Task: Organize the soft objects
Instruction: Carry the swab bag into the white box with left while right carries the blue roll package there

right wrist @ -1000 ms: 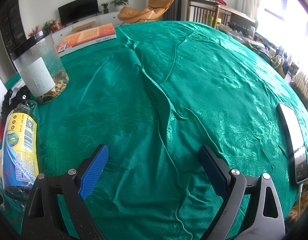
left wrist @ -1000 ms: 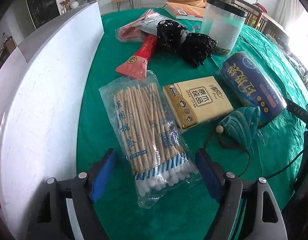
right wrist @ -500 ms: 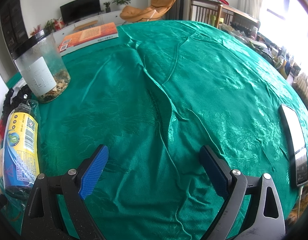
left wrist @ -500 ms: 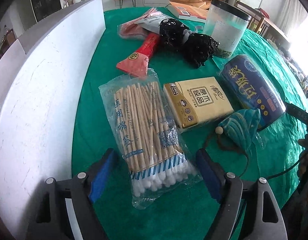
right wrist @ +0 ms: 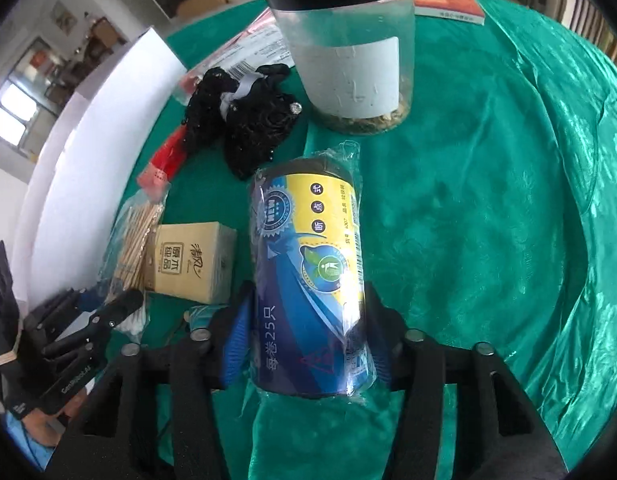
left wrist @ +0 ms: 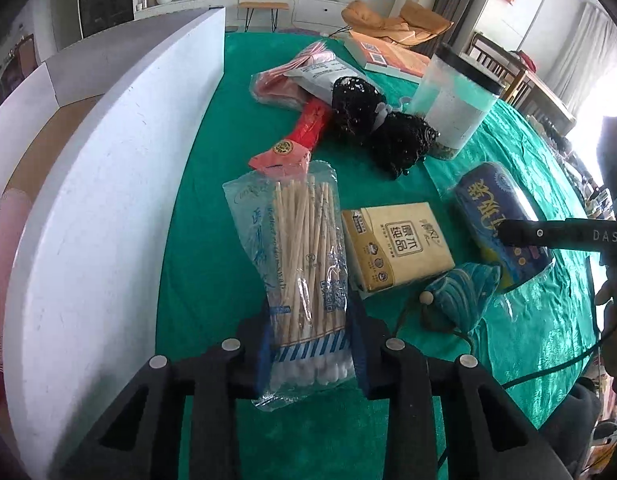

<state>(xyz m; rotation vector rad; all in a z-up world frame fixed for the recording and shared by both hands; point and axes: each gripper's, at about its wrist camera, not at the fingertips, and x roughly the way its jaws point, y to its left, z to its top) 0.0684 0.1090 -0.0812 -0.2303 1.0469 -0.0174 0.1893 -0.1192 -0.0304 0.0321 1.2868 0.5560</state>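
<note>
Presently, left wrist view: left hand-held gripper (left wrist: 310, 354) was closing on the cotton swab bag (left wrist: 300, 276) at its cotton-tip end, blue pads touching its sides on the green surface (left wrist: 196, 216); the slick film might slip or swabs snap under pressure. Right wrist view: right hand-held gripper (right wrist: 306, 346) was closing around the bin-bag roll (right wrist: 310, 280), pads against it; the round roll might twist free.

On the green cloth (left wrist: 196, 240) the count runs — one bag of cotton swabs (left wrist: 304, 264), one tissue pack (left wrist: 396, 246), one blue roll (right wrist: 308, 280), one jar (right wrist: 348, 48), one book (left wrist: 388, 54), one small pouch (left wrist: 460, 292) — and two grippers (left wrist: 308, 350) (right wrist: 304, 350).
</note>
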